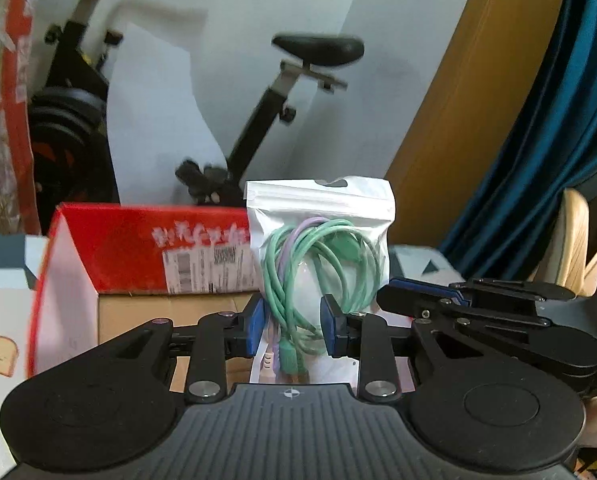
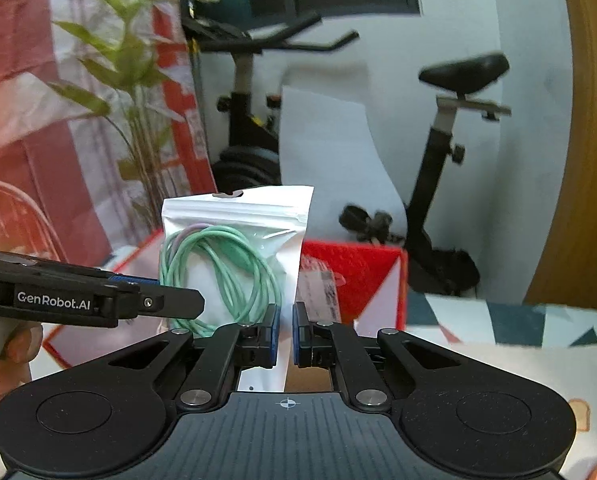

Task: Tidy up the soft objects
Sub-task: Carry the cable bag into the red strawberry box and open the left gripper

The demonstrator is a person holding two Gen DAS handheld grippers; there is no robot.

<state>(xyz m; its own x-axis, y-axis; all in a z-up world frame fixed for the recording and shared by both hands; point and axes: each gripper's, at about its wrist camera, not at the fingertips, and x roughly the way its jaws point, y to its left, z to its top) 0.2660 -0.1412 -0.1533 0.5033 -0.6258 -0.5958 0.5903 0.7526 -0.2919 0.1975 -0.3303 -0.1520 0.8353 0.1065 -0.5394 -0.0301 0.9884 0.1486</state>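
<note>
A clear-fronted white zip bag [image 1: 322, 236] holds coiled green and purple cables and hangs upright in the air above an open red cardboard box [image 1: 138, 248]. My left gripper [image 1: 293, 329] is shut on the bag's lower part, its blue pads pressing the cable bundle from both sides. In the right wrist view, my right gripper [image 2: 286, 332] is shut on the thin right edge of the bag [image 2: 234, 240]. The right gripper [image 1: 394, 294] shows side-on at the bag's right, and the left gripper [image 2: 196, 304] reaches in from the left, held by a hand [image 2: 10, 352].
The red box [image 2: 358, 272] stands on a patterned tablecloth [image 2: 498, 320]. Behind it is a black exercise bike [image 1: 278, 112] against a white wall. A leafy plant [image 2: 130, 80] and red-white bag are left, a wooden panel [image 1: 458, 100] and blue curtain [image 1: 558, 120] right.
</note>
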